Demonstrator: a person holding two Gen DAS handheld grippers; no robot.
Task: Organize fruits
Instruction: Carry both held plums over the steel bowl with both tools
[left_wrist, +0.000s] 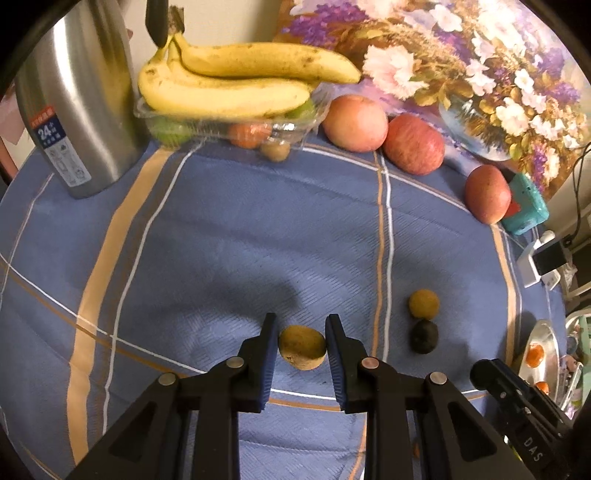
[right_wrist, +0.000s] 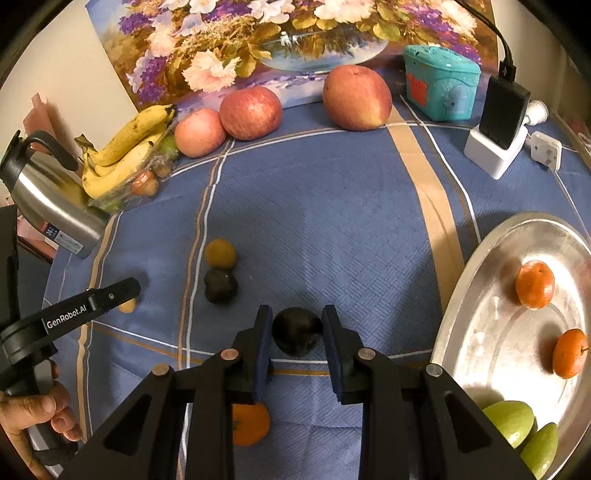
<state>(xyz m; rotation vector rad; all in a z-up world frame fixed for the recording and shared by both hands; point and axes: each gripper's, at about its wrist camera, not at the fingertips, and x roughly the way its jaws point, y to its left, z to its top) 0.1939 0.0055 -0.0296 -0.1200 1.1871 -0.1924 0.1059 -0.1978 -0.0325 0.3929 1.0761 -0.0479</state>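
Observation:
My left gripper (left_wrist: 301, 332) is shut on a brown kiwi (left_wrist: 302, 347), low over the blue cloth. My right gripper (right_wrist: 297, 325) is shut on a dark plum (right_wrist: 296, 331) beside the silver plate (right_wrist: 476, 332). The plate holds two tangerines (right_wrist: 534, 284) and two green fruits (right_wrist: 511, 421). A yellow-brown fruit (right_wrist: 220, 253) and another dark plum (right_wrist: 221, 286) lie together on the cloth; they also show in the left wrist view (left_wrist: 423, 303). A tangerine (right_wrist: 251, 424) lies under my right gripper. Three apples (right_wrist: 251, 112) stand at the back.
A clear tray (left_wrist: 229, 122) with bananas (left_wrist: 229, 81) and small fruits sits at the back left beside a steel thermos (left_wrist: 74, 99). A teal box (right_wrist: 439, 83), a phone on a white stand (right_wrist: 498, 122) and a flower painting (right_wrist: 258, 40) line the back.

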